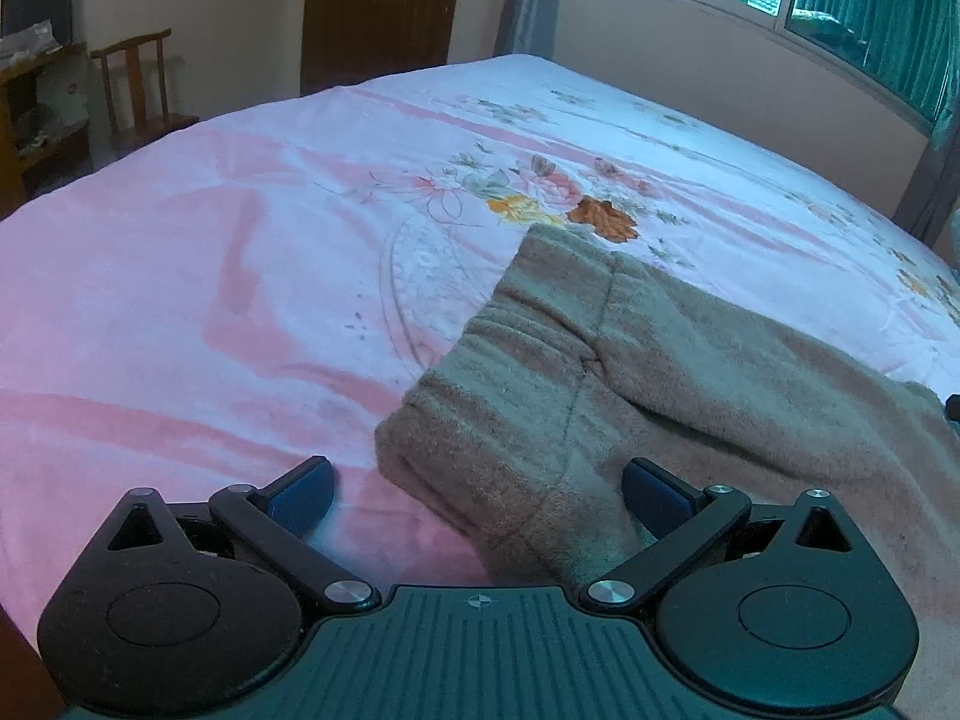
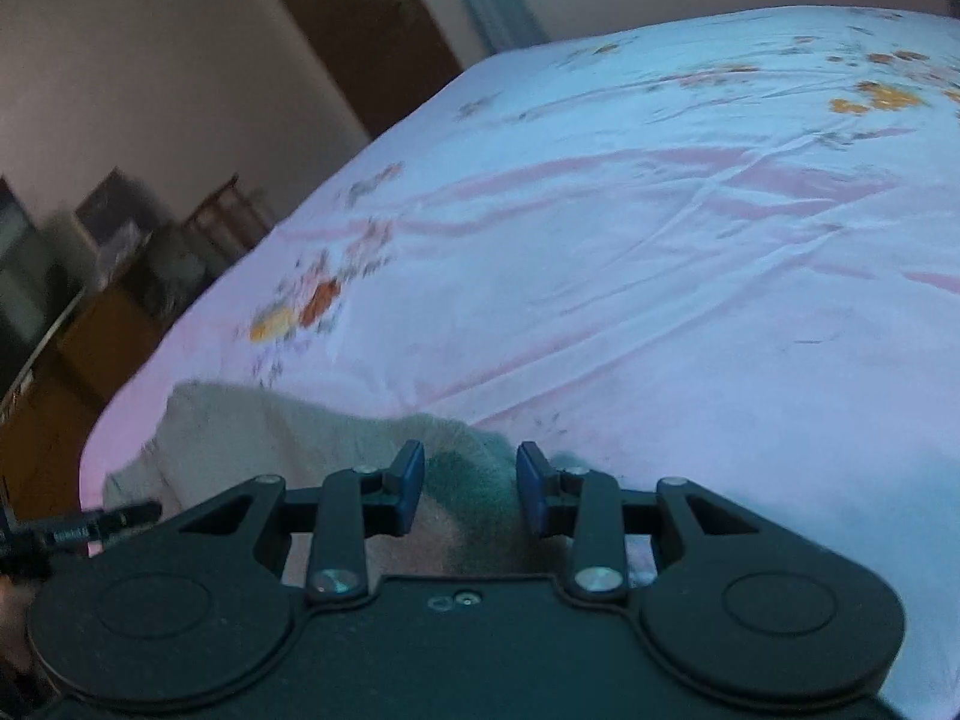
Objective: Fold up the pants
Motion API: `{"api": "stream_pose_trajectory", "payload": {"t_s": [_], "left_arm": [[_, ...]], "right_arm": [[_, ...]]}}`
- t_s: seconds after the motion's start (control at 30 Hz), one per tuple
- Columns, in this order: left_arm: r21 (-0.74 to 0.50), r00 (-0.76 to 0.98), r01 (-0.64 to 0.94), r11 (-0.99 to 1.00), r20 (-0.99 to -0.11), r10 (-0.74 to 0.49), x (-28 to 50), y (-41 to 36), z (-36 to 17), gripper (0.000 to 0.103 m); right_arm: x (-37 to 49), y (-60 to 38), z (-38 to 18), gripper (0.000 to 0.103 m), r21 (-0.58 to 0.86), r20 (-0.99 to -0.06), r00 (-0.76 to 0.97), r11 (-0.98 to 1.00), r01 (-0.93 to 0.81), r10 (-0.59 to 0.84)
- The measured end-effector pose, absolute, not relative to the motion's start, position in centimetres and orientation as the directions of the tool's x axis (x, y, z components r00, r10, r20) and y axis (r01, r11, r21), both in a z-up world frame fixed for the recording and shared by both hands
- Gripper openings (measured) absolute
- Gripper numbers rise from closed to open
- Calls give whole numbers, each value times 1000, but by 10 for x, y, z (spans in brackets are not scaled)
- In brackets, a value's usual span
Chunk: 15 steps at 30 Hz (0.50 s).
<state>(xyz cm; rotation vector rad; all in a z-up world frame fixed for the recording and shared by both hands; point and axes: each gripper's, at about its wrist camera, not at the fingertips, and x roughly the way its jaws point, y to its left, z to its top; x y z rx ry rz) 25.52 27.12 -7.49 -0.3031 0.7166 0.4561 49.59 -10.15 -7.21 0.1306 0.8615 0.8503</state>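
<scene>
Grey-beige fleece pants [image 1: 660, 360] lie folded on the pink floral bed sheet [image 1: 240, 240], waistband end toward the left. My left gripper [image 1: 477, 471] hovers low over the near waistband corner, jaws wide open, one blue pad over the sheet and the other over the cloth. In the right wrist view the pants [image 2: 270, 432] reach up to my right gripper [image 2: 471, 456]. Its jaws stand partly apart with a hump of the cloth showing in the gap; the pads do not visibly press on it.
The bed sheet [image 2: 660, 240] stretches far beyond the pants. A wooden chair [image 1: 141, 90], a shelf [image 1: 36, 108] and a brown door [image 1: 378, 6] stand past the bed's far left edge. A window with green curtains [image 1: 888, 18] lines the right wall.
</scene>
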Motion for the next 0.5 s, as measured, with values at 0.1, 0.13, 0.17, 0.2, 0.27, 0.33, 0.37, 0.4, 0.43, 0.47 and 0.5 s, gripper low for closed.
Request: {"api": "stream_pose_trajectory", "payload": {"t_s": [0.1, 0.13, 0.17, 0.2, 0.27, 0.33, 0.37, 0.4, 0.43, 0.47, 0.5], "left_arm": [[-122, 669, -496, 860, -685, 289, 254, 273, -77, 102], [-121, 670, -494, 861, -684, 288, 253, 273, -77, 102], [-121, 671, -493, 862, -684, 287, 253, 273, -78, 102], [-122, 671, -493, 862, -684, 287, 253, 273, -78, 102], [-123, 670, -492, 862, -685, 285, 254, 273, -77, 102], [-121, 671, -491, 862, -684, 286, 254, 273, -78, 102], [-121, 671, -491, 863, -683, 287, 253, 273, -78, 102], [-121, 672, -493, 862, -683, 288, 253, 273, -78, 102], [-121, 671, -494, 861, -682, 289, 252, 273, -78, 102], [-120, 671, -495, 860, -682, 291, 253, 272, -79, 102], [-120, 670, -495, 861, -683, 291, 253, 272, -79, 102]], "right_arm": [[498, -93, -68, 21, 404, -624, 320, 645, -649, 713], [498, -90, -67, 19, 399, -628, 302, 629, -667, 718], [497, -87, -65, 17, 390, -631, 287, 615, -686, 721], [495, -86, -62, 16, 385, -635, 273, 602, -700, 723], [494, -83, -60, 16, 383, -636, 248, 578, -721, 731], [495, -80, -60, 16, 387, -631, 228, 556, -735, 741], [497, -78, -62, 16, 386, -636, 228, 560, -733, 737], [499, -75, -64, 14, 381, -647, 229, 568, -729, 728], [498, -72, -65, 4, 367, -657, 239, 580, -727, 715], [497, -69, -65, 0, 345, -667, 250, 588, -732, 702], [493, -67, -64, 0, 319, -671, 258, 585, -746, 695]]}}
